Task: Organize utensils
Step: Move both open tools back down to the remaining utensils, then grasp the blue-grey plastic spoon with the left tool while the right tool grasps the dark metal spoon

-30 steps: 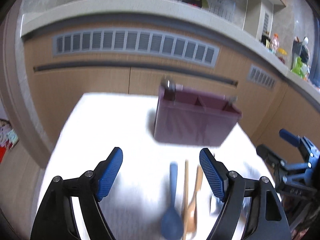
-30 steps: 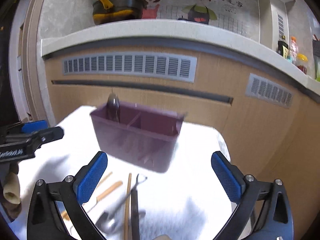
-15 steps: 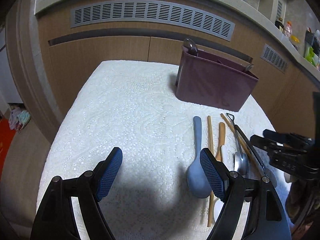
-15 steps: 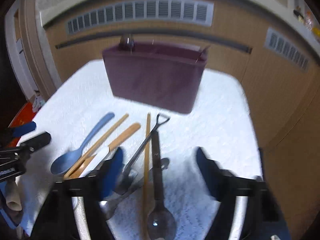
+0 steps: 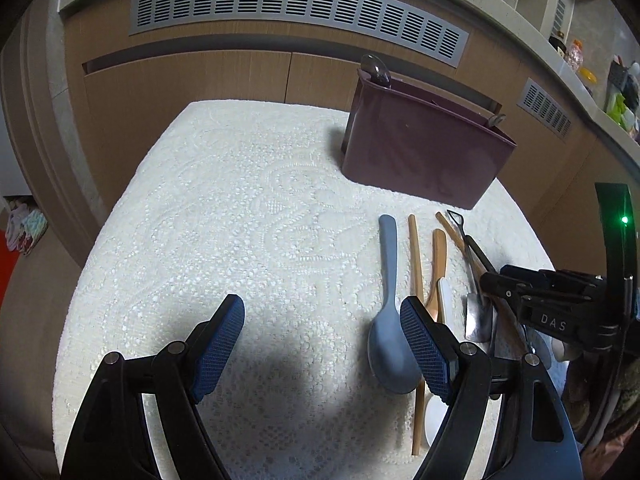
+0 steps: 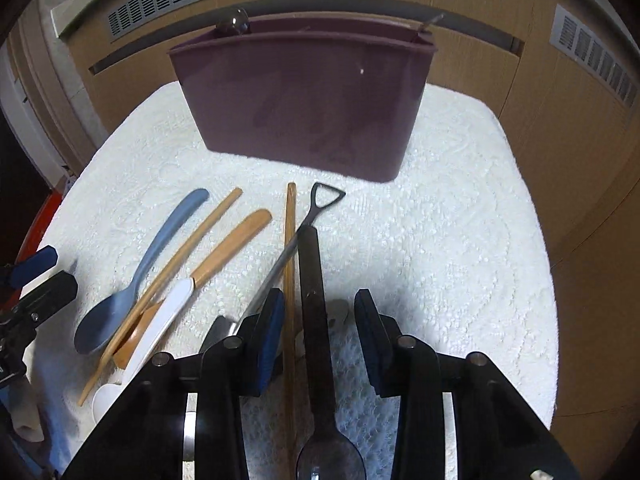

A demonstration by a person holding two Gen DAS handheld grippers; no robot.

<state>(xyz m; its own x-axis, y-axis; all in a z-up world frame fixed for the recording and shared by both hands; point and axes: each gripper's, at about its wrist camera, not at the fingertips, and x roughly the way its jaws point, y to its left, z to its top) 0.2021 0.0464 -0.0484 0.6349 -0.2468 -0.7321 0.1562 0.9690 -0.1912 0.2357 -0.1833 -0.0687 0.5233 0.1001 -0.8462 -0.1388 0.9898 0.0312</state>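
From my left wrist: my left gripper (image 5: 322,346) hangs wide open over bare lace tablecloth (image 5: 224,208), nothing between the pads. Just to its right lies the row of utensils: the blue spoon (image 5: 390,312) with its bowl beside my right-hand pad, then a wooden chopstick (image 5: 416,280), a wooden spoon (image 5: 438,268) and a white spoon (image 5: 444,304). The maroon caddy (image 5: 424,152) stands at the far edge, a spoon bowl poking out of its left end. My right gripper (image 5: 486,280) is down among the metal pieces.

From my right wrist: my right gripper (image 6: 320,330) is closing, jaws either side of the dark long-handled spoon (image 6: 316,300) and a second wooden chopstick (image 6: 289,280), pads not pressing yet as far as I can see. A shovel-handled metal spoon (image 6: 304,220) slants across just ahead.

My read: that dark spoon is stiff, light, slick and thin. I'd take it mid-handle, squarely, and mind the chopstick doesn't ride along into the caddy (image 6: 304,92).
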